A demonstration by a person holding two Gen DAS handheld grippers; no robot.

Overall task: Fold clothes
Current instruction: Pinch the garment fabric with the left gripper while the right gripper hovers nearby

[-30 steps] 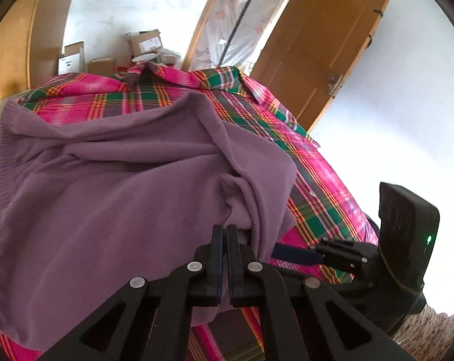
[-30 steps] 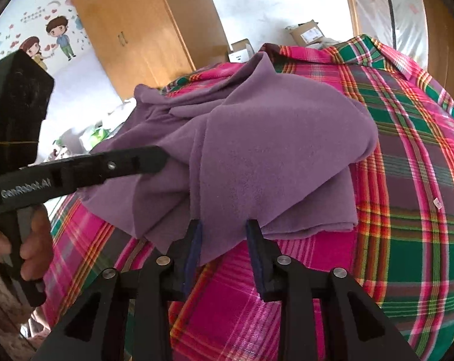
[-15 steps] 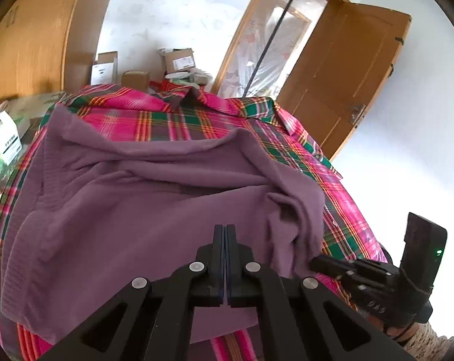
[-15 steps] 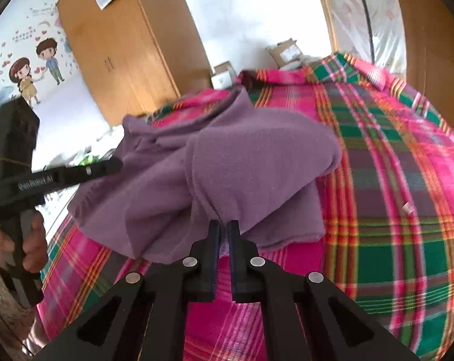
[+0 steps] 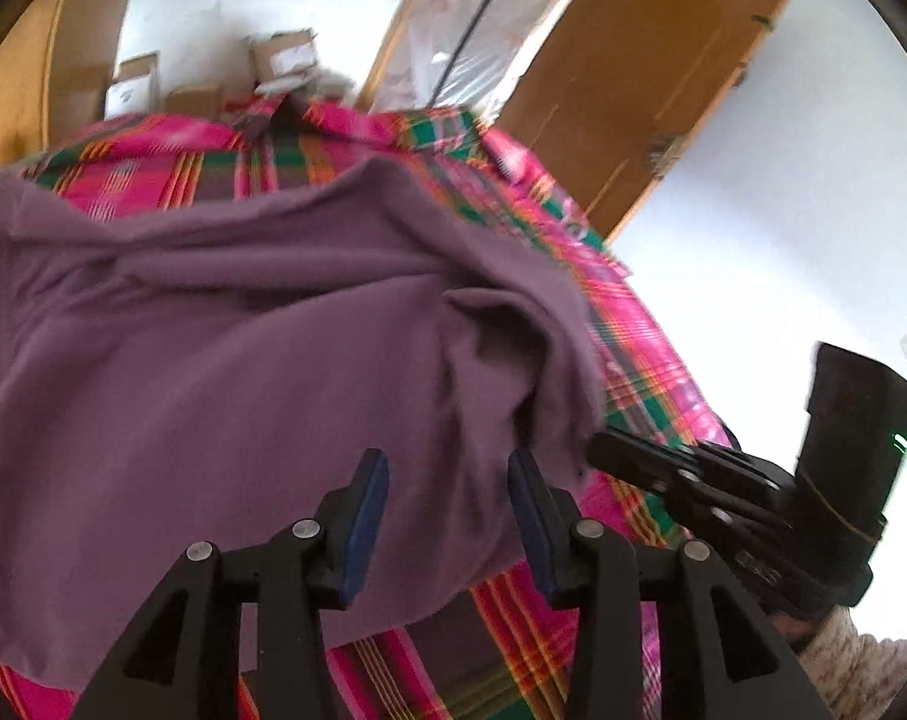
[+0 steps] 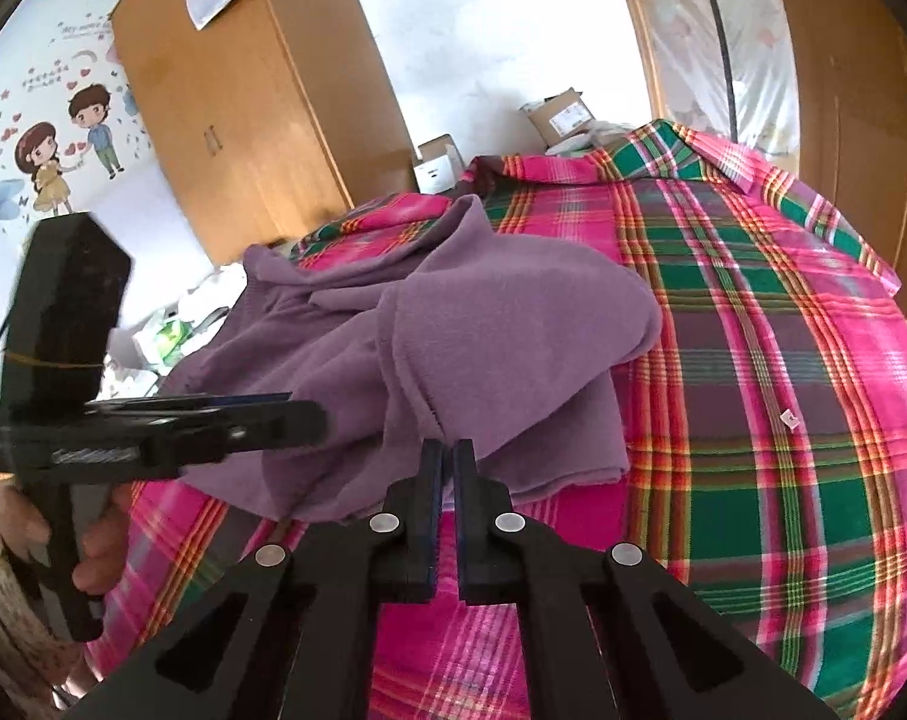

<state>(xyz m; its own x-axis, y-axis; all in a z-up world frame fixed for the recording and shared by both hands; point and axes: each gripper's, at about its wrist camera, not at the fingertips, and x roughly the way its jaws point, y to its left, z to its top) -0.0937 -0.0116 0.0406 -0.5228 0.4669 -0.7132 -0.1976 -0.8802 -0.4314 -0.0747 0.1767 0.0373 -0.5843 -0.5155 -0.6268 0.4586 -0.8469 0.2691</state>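
Left gripper (image 5: pixel 447 504) in left wrist view: jaws spread wide, nothing between them, hovering over near edge of purple garment (image 5: pixel 243 360), which lies bunched on plaid bedspread (image 5: pixel 633 336). Right gripper (image 5: pixel 645 459) pokes in from right side, tips at garment's lower right corner; can't tell from here if fabric is pinched. Beyond bed: cardboard boxes (image 5: pixel 279 60) vs. white wall, wooden door (image 5: pixel 633 90) at right. White floor open along bed's right edge. Right wrist view: right gripper (image 6: pixel 450 468) jaws nearly closed, thin gap only, tips at garment (image 6: pixel 483 336) hem; grip on fabric unclear. Garment sits on bed's left half, folded over itself in loose layers. Left gripper (image 6: pixel 297 417) crosses in from left, held by a hand (image 6: pixel 93 540), over garment's left side. Wardrobe (image 6: pixel 243 120) behind, clutter betw. it and bed. Bedspread (image 6: pixel 783 360) bare to the right, plenty of room there.
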